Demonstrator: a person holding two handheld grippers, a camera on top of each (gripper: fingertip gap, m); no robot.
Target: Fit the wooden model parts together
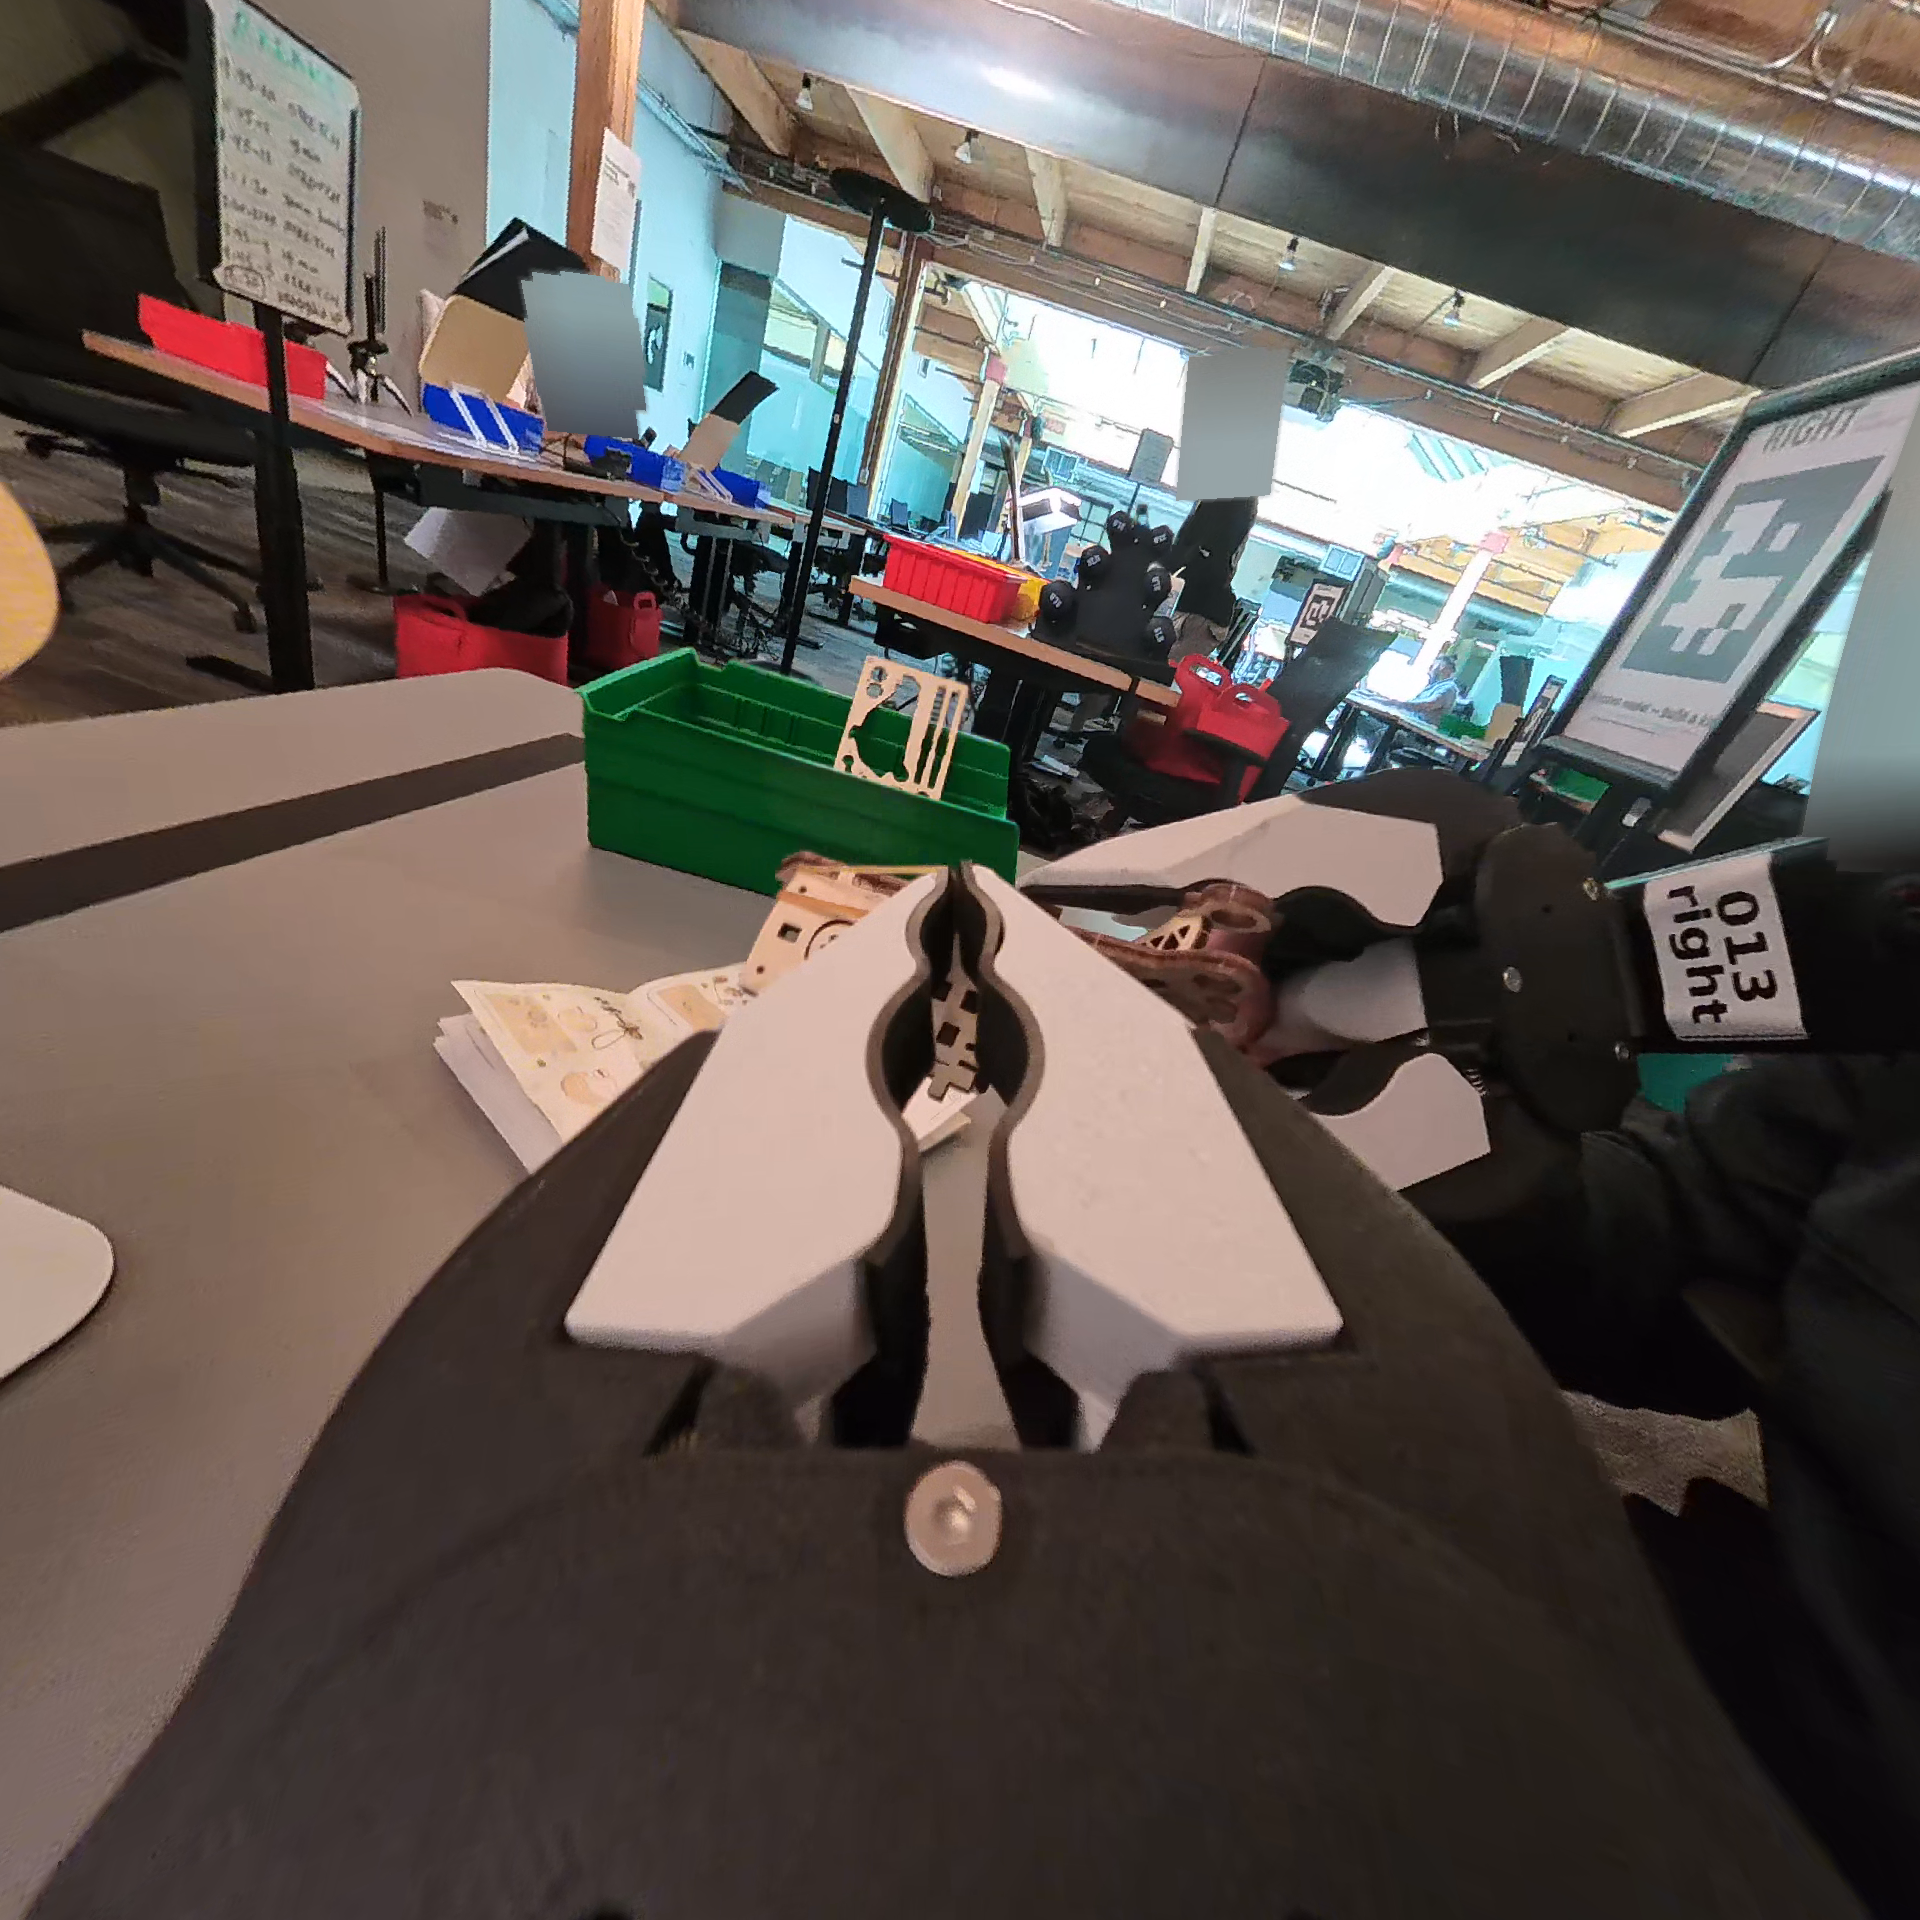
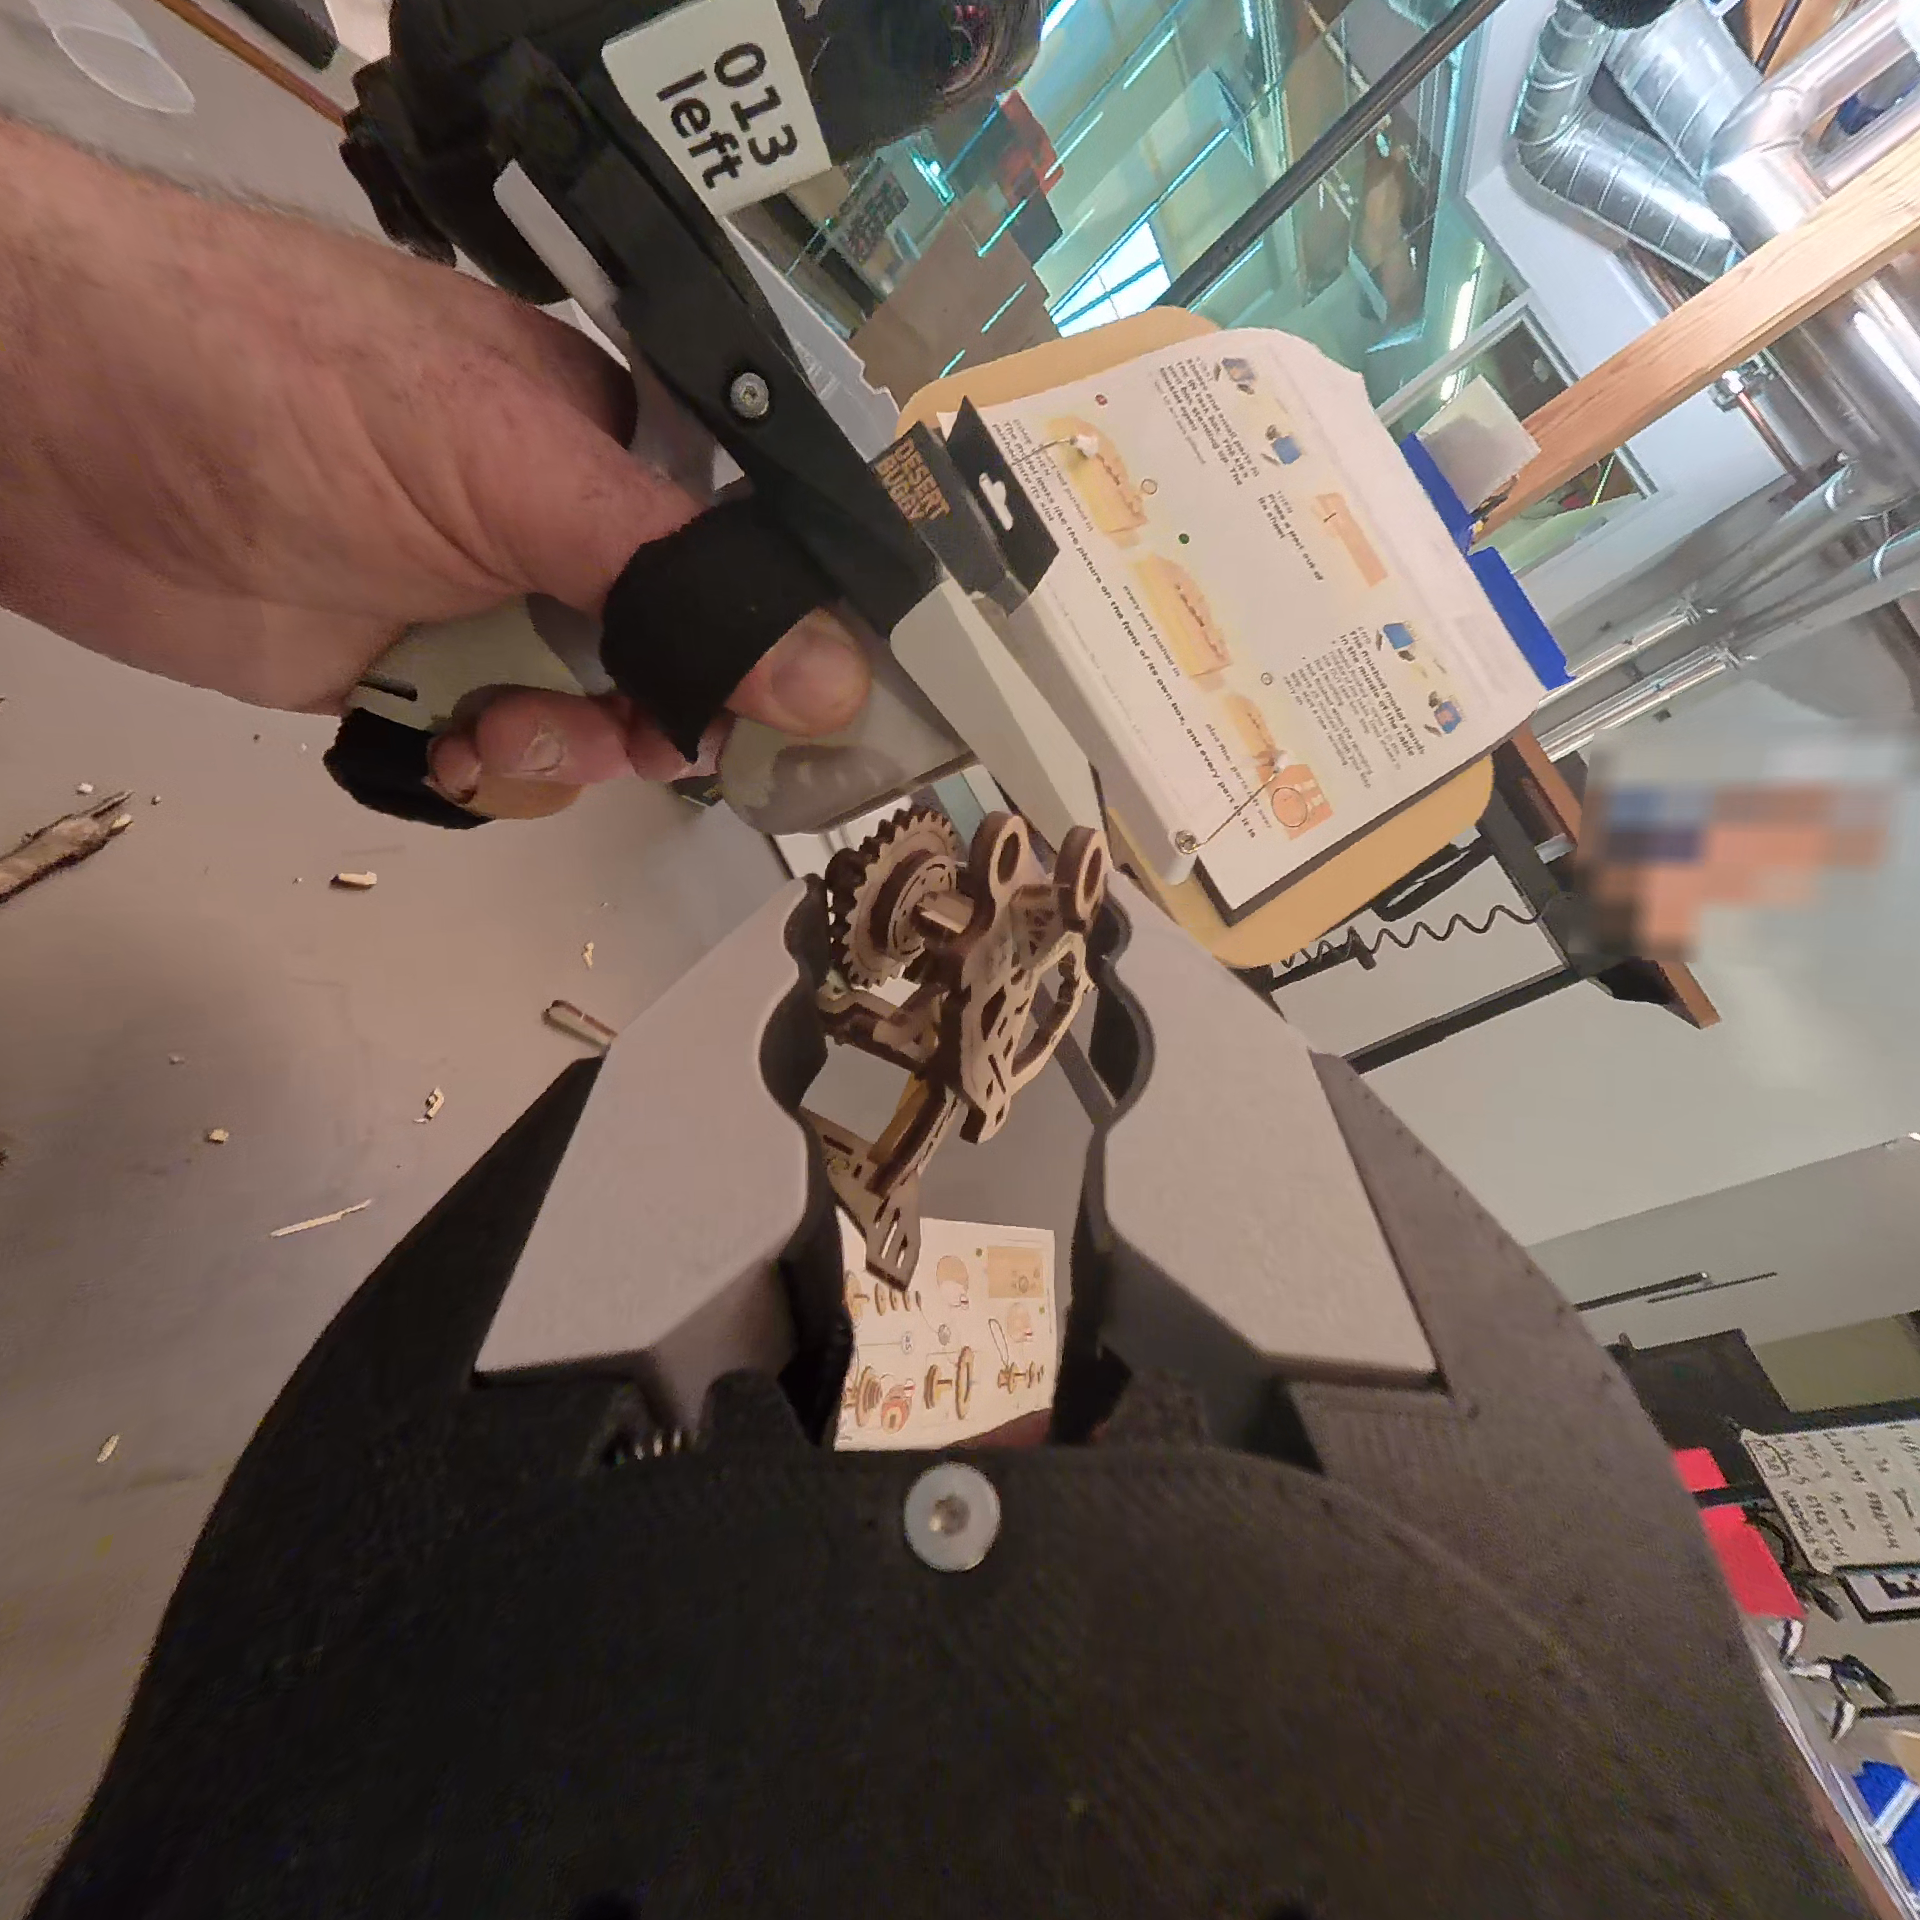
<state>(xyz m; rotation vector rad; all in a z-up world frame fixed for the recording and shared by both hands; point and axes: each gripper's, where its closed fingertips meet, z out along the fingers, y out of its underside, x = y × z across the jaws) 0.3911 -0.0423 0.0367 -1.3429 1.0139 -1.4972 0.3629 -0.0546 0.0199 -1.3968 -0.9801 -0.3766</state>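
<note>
My left gripper (image 1: 958,885) is shut, its tips pinching a pale flat wooden part (image 1: 800,927) with cut-out holes that sticks out to the left. My right gripper (image 1: 1164,914) comes in from the right, close to the left tips, with a dark brown wooden assembly (image 1: 1195,961) in it. In the right wrist view my right gripper (image 2: 961,914) is shut on this gear assembly (image 2: 935,966), which has cogwheels and a curved frame. The left gripper's fingers (image 2: 977,727), held by a hand (image 2: 312,468), reach down to just above the gears. The pale part is hidden there.
A green bin (image 1: 727,790) with a punched wooden sheet (image 1: 904,727) stands behind on the grey table (image 1: 260,1039). A folded instruction sheet (image 1: 582,1039) lies under the grippers. Wood scraps (image 2: 353,881) litter the tabletop. A printed card on a tan board (image 2: 1247,582) stands beyond.
</note>
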